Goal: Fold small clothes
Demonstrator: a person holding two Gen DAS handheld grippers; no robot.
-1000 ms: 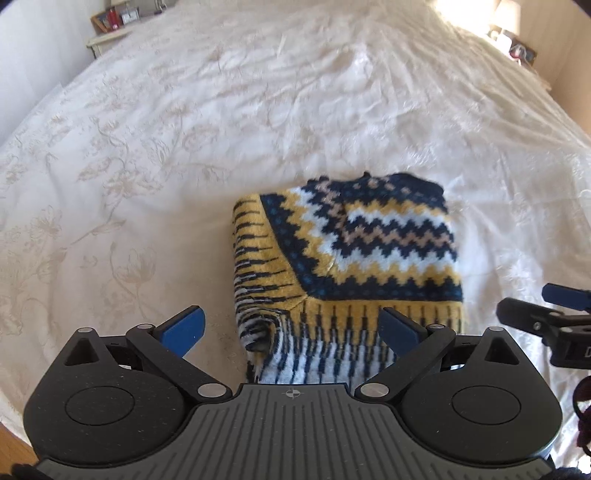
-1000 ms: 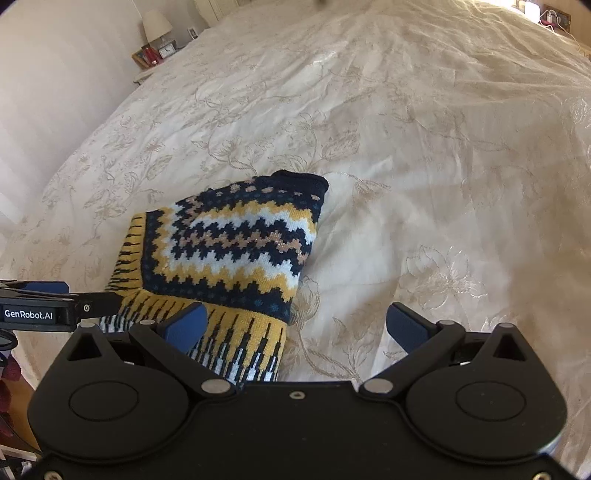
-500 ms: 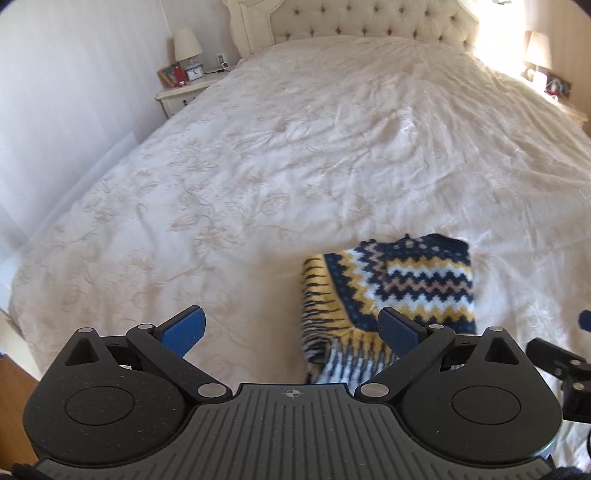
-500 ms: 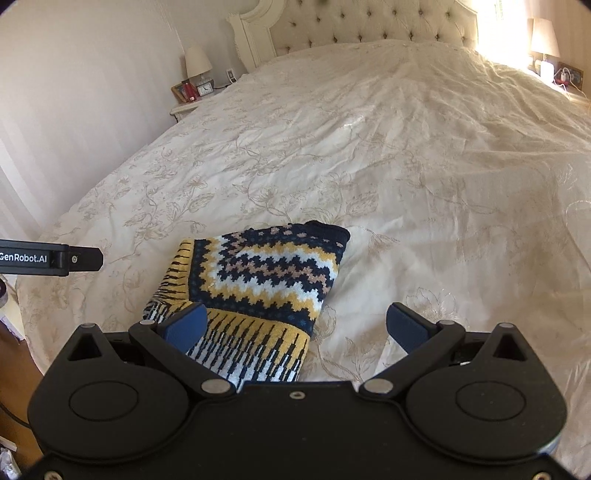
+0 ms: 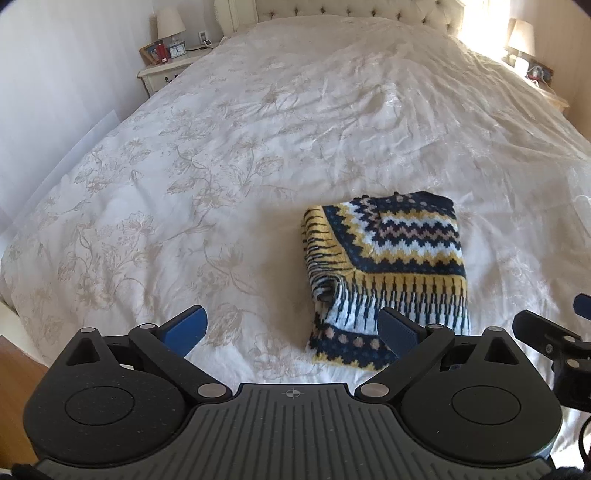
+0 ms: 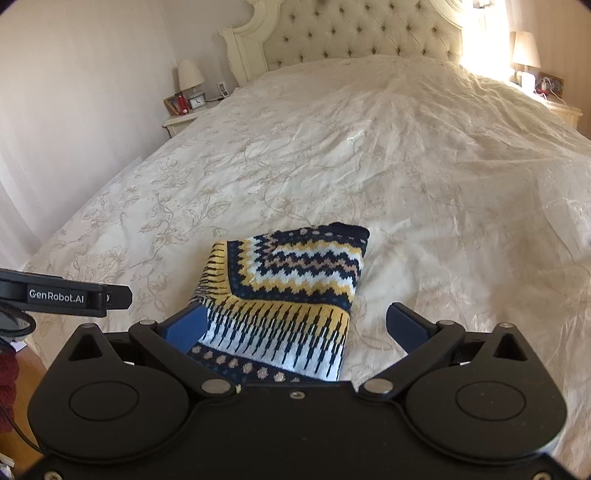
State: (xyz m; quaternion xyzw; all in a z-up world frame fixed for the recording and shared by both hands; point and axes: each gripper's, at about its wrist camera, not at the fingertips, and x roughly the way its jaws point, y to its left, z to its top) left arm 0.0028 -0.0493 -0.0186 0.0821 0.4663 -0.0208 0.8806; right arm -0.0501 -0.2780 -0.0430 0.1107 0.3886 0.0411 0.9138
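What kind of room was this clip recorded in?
A bedroom, most likely in a home: a large bed with a tufted headboard, a nightstand carrying a lamp, and a folded patterned sweater on the bedspread.

Folded sweater (image 5: 399,254): navy, yellow, white and tan zigzag bands. Bedspread (image 5: 258,147): cream with a faint floral print.

Wide bed under cream floral-embroidered bedspread (image 6: 295,177); tufted cream headboard (image 6: 351,33) at twelve o'clock. White bedside table (image 6: 181,123) with shaded lamp (image 6: 190,75) at ten o'clock. Sunlight from one o'clock.
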